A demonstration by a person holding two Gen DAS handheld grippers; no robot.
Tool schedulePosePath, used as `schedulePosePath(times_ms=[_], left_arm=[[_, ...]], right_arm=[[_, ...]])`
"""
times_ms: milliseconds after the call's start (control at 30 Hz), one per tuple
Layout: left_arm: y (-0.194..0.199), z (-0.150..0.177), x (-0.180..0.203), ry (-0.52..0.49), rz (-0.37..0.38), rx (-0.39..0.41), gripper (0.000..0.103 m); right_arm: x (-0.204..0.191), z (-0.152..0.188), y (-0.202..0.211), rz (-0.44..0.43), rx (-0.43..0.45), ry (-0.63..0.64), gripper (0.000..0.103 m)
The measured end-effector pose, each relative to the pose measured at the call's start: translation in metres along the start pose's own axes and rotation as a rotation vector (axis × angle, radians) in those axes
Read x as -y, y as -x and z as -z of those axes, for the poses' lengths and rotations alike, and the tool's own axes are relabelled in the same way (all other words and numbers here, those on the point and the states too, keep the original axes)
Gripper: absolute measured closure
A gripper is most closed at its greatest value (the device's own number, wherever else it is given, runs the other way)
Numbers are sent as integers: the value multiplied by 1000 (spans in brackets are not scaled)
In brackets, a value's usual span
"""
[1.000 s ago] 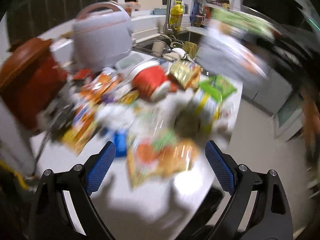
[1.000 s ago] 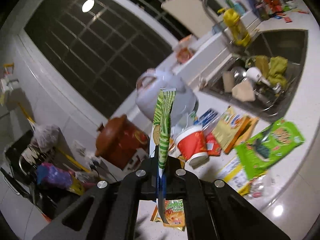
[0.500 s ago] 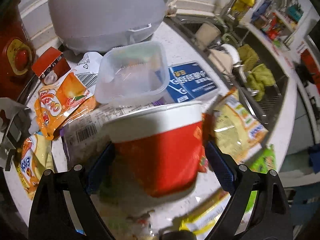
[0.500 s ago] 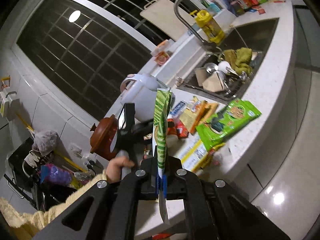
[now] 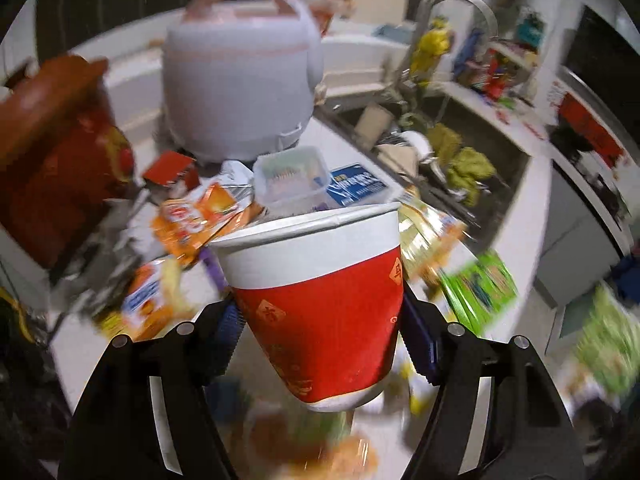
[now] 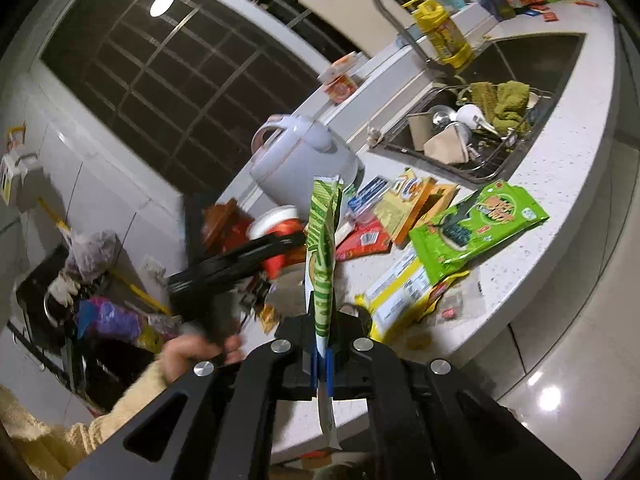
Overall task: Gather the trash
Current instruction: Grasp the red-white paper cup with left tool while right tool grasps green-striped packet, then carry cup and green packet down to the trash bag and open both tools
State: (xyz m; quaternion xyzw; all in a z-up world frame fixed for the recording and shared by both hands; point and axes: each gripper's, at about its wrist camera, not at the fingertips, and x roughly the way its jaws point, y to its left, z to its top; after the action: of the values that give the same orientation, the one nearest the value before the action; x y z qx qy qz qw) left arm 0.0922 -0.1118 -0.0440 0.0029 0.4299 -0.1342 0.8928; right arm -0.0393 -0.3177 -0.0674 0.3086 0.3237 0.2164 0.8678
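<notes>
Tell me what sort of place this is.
A home kitchen, most likely: a sink with a curved faucet, a rice cooker on the white countertop, and food wrappers scattered across it.

window (image 6: 172,60): dark, barred (lamp reflected) | walls: white tile | counter (image 6: 560,184): white, speckled

Left wrist view: red paper cup (image 5: 320,304) hiding most of blue pads (image 5: 231,326) of left gripper (image 5: 322,334); wrappers under it and green packets (image 5: 478,290) at right smeared by motion blur, print unreadable. Rice cooker (image 5: 240,76) and brown pot (image 5: 60,152) soft, pot cut by left edge.

Right wrist view: green wrapper (image 6: 322,256) masking part of cup (image 6: 280,236); lower end running behind right gripper (image 6: 322,368). Left hand (image 6: 196,354) blurred.
</notes>
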Motion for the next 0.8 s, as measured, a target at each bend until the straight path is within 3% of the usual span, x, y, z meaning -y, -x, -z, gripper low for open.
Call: schedulePosePath(times_ms=[167, 300, 433, 600, 700, 800], left_arm=[[63, 60, -3, -72, 11, 25, 35], [95, 121, -8, -102, 39, -44, 35], [105, 174, 3, -177, 114, -141, 35], [85, 241, 21, -252, 221, -311, 34], [61, 279, 29, -328, 218, -364, 34], [19, 322, 21, -331, 184, -458, 34]], right_arm=[[-29, 25, 1, 25, -85, 126, 100], [-52, 54, 1, 55, -173, 213, 100], [-61, 93, -1, 90, -273, 246, 100], [-46, 149, -14, 194, -392, 237, 100], [-23, 184, -30, 261, -455, 223, 100], [8, 220, -58, 333, -530, 225, 100]])
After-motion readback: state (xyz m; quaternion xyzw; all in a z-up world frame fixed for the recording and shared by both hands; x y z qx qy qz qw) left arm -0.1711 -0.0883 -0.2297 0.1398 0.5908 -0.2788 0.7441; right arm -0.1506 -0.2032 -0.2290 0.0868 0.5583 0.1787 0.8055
